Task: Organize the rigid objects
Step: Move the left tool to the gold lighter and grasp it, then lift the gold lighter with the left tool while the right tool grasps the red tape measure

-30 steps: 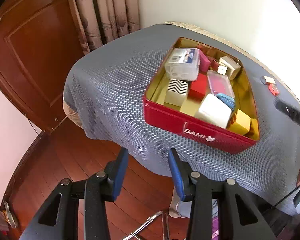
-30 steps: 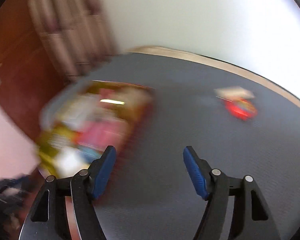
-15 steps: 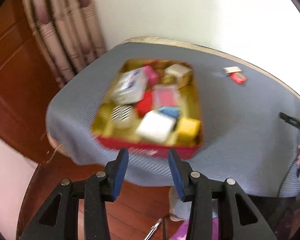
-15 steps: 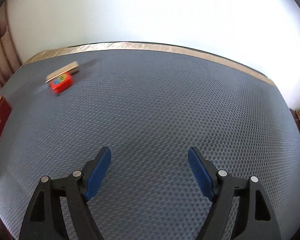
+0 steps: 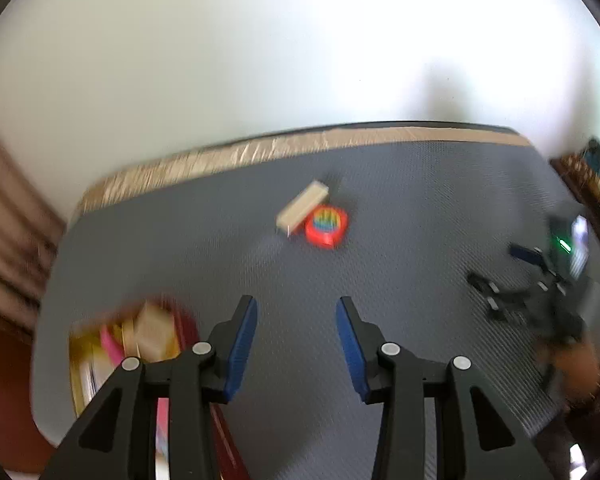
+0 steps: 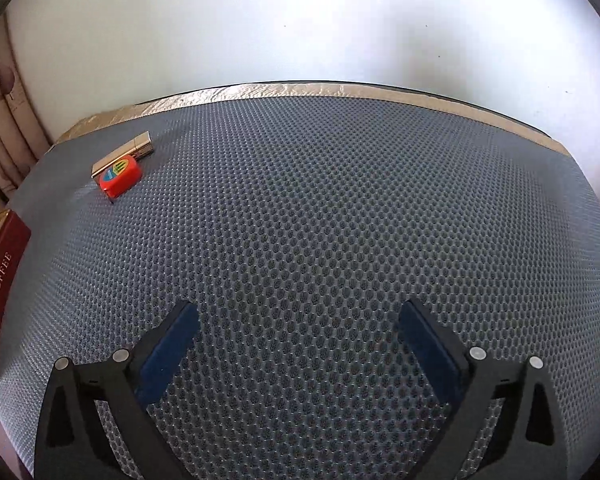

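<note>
Table surface: a grey honeycomb-mesh mat (image 6: 340, 220) covers the top, with a tan strip along the wall edge. Its raised texture could catch the corner of a small item that is dragged rather than lifted.

Container: a red rectangular tin (image 6: 0, 280) lettered "TOFFEE" stands at the table's left edge and, in the blurred left wrist view, appears already crowded with small boxes. Risk: a further item set on that pile may settle tilted or slide back out.

Left gripper (image 5: 296, 332): blue pads partly apart, nothing between them, hanging above bare mat beside the tin. The blur makes its position relative to anything uncertain.

Right gripper (image 6: 300, 344): jaws opening, now very wide, nothing between them, low over bare mat and well apart from the loose items.

Loose items: a flat beige rectangular box (image 6: 122, 154) and a small red tape-measure case with a coloured label (image 6: 120, 178) lie touching near the far left corner. Risk: jaws closing on one may knock or trap the other; the case's rounded body may twist between flat pads.
</note>
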{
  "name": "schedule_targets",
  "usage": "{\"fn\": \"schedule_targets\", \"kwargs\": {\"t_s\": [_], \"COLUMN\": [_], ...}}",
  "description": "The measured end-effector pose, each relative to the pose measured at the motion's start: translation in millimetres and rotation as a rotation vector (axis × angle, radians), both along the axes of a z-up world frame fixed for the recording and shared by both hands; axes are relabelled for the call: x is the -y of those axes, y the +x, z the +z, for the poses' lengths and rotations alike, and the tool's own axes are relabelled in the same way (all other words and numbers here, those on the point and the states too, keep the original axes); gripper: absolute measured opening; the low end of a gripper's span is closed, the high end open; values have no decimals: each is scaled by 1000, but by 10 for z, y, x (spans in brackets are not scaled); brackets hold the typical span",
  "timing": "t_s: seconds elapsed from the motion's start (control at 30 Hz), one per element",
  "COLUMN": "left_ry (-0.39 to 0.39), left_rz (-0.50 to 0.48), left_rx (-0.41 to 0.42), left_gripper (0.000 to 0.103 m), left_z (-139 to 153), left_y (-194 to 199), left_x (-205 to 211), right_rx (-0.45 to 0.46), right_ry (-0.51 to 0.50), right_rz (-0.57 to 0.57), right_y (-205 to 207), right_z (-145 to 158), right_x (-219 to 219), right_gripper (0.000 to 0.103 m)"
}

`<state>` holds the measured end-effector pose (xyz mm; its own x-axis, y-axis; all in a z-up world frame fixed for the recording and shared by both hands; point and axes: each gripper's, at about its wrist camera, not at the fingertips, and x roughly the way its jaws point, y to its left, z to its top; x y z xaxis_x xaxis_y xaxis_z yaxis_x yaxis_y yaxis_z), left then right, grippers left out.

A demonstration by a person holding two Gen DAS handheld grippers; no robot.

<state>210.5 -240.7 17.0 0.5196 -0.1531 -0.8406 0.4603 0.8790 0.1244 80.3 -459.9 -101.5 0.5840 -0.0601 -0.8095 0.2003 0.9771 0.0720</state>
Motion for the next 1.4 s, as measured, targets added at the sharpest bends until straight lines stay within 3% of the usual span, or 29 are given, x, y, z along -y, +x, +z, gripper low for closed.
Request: {"fn": "schedule_targets", "kwargs": {"t_s": [0.1, 0.27, 0.6, 0.8, 1.07, 1.17, 1.23, 1.27, 1.4], "left_ry": [14, 68, 83, 130, 133, 97, 53, 43, 10], "left_rz": [-67, -234, -296, -287, -246, -223, -184, -171, -102], "left_rx": [6, -97, -277, -287, -335, -355, -377, -369, -333], "left_gripper": [42, 42, 42, 42, 42, 43, 37, 33, 30], "left_z": [-27, -335, -849, -1018, -1235, -1307, -1322, -1318, -1303], "left_y": [424, 1056, 1679, 1790, 1937, 1996, 2043, 2042, 1943], "left_x": [268, 655, 932, 940, 785, 717, 635, 598, 412], "right_rx": [13, 47, 71, 69, 71, 70, 69, 68, 66], "right_ry": [25, 83, 124, 127, 133, 132, 132, 131, 130], "right_rz": [3, 2, 4, 5, 7, 8, 8, 8, 8], "right_y": [-59, -185, -340, -304, -226, -220, -223, -226, -231], "right_z": [21, 81, 150, 148, 123, 122, 123, 124, 132], "right_x": [53, 176, 293, 338, 322, 317, 317, 319, 319], "right_gripper": [102, 102, 102, 102, 102, 102, 102, 102, 102]}}
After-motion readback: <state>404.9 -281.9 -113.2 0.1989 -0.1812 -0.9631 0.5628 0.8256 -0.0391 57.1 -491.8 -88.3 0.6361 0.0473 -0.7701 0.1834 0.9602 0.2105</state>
